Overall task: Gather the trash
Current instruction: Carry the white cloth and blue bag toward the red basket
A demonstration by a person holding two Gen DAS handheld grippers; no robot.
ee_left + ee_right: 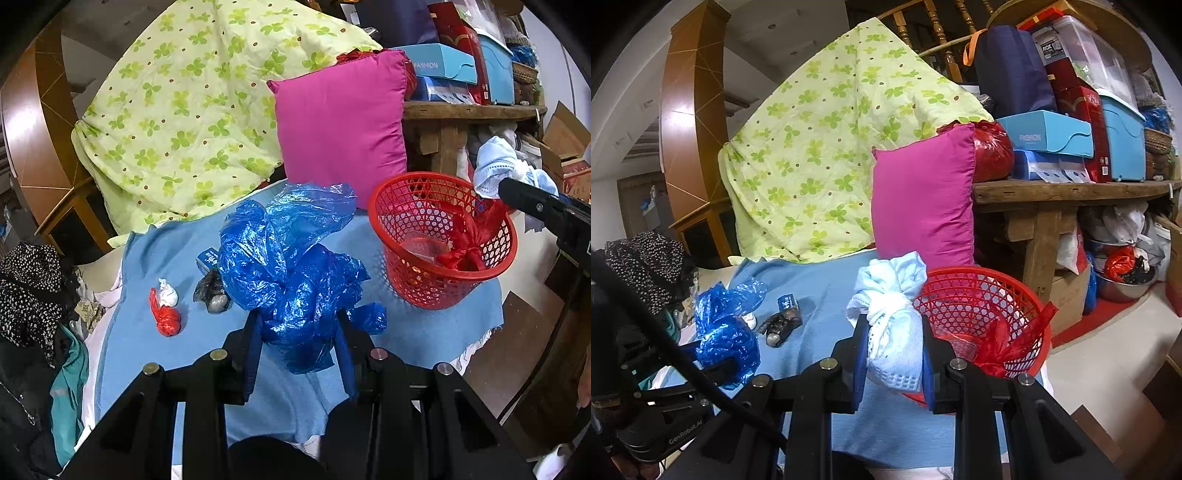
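- Between the left gripper's (299, 332) blue-padded fingers sits a crumpled blue plastic bag (291, 266), clamped at its lower part and billowing up ahead of the claw.
- Ahead and to the right of that claw stands a round red plastic mesh basket (491, 266), tilted, with a knotted red plastic bag (465, 243) inside; it rests near the right edge of the light blue cloth (177, 332).
- The right gripper (894, 354) is clenched on a knotted pale blue and white cloth bundle (890, 325), just beside the basket's near-left rim.
- Left of the left claw lie a small red knotted bag (166, 319), a small white wad (168, 293) and a dark crumpled wrapper (214, 291), with bare cloth around them.
- Beyond, an upright magenta cushion (340, 125) and a green-patterned quilt (184, 110) wall off the far side.
- Clothing piles crowd the left edge.
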